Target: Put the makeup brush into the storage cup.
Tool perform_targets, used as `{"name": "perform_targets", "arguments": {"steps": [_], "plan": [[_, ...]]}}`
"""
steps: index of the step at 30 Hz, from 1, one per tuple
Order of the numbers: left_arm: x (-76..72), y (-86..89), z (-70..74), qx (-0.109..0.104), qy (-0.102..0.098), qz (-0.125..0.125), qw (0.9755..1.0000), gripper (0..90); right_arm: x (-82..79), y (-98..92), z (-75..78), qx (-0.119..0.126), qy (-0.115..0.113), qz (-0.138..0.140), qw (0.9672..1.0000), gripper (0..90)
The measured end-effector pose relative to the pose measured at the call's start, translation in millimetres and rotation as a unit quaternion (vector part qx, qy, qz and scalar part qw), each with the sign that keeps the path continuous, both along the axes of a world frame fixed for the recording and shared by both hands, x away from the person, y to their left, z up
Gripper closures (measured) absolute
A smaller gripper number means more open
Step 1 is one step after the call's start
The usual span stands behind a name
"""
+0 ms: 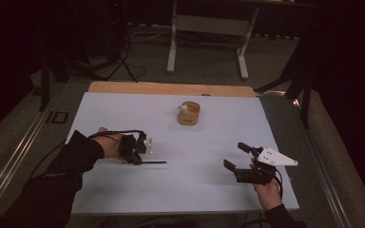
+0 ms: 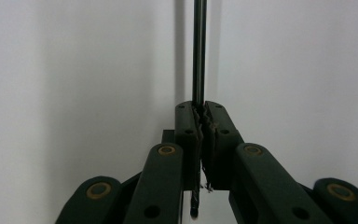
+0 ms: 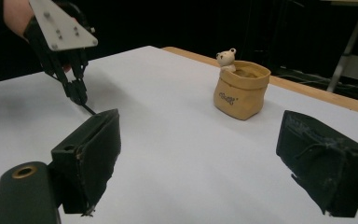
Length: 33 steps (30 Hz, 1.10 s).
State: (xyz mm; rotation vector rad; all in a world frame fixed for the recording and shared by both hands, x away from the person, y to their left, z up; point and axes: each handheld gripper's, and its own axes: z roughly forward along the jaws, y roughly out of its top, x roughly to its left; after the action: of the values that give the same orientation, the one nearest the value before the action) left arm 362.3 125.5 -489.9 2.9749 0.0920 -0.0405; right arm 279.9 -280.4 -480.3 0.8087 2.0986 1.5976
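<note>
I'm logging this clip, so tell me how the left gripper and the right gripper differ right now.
The left gripper is shut on a thin dark rod; the right gripper is open and holds nothing. The left sits low at the white table, the right hangs above it. Both have black jaws.

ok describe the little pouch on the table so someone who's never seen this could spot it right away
On the white table, look toward the far edge by the bare wooden strip, a little right of the middle. There stands a small tan pouch, open at the top and standing alone. A tiny white bear figure peeks over its rim, and it is the only tan, soft-looking thing on the sheet.
</note>
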Motion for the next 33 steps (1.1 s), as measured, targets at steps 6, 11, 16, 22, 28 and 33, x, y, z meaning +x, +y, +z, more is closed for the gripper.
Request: {"name": "perform_targets", "arguments": {"steps": [6,11,16,22,28,33], "plan": [[0.1,-8.6,11.4,-0.007,0.008,0.018,0.9998,86.2,0.1,0.1,0.0,0.000,0.000,0.000,1.0000,13.6],[-1.2,-20.5,22.3,-0.018,0.016,0.016,0.9996,86.2,-0.1,0.7,0.0,0.000,-0.001,0.003,1.0000,13.6],[-3.4,-35.9,35.1,-0.032,0.014,0.008,0.9993,86.2,-0.5,0.6,-0.3,0.004,0.006,0.007,0.9999,13.7],[-5.8,-48.9,48.0,-0.047,0.019,-0.002,0.9987,86.2,-1.4,1.9,0.9,0.004,0.005,0.012,0.9999,14.1],[-6.6,-59.3,53.2,-0.037,0.029,-0.010,0.9988,86.2,-3.7,6.9,2.8,-0.002,0.001,0.022,0.9998,14.2],[-5.4,-68.7,57.2,-0.037,0.039,-0.011,0.9985,86.3,-5.8,11.9,10.2,-0.005,0.011,0.029,0.9995,14.0]]}}
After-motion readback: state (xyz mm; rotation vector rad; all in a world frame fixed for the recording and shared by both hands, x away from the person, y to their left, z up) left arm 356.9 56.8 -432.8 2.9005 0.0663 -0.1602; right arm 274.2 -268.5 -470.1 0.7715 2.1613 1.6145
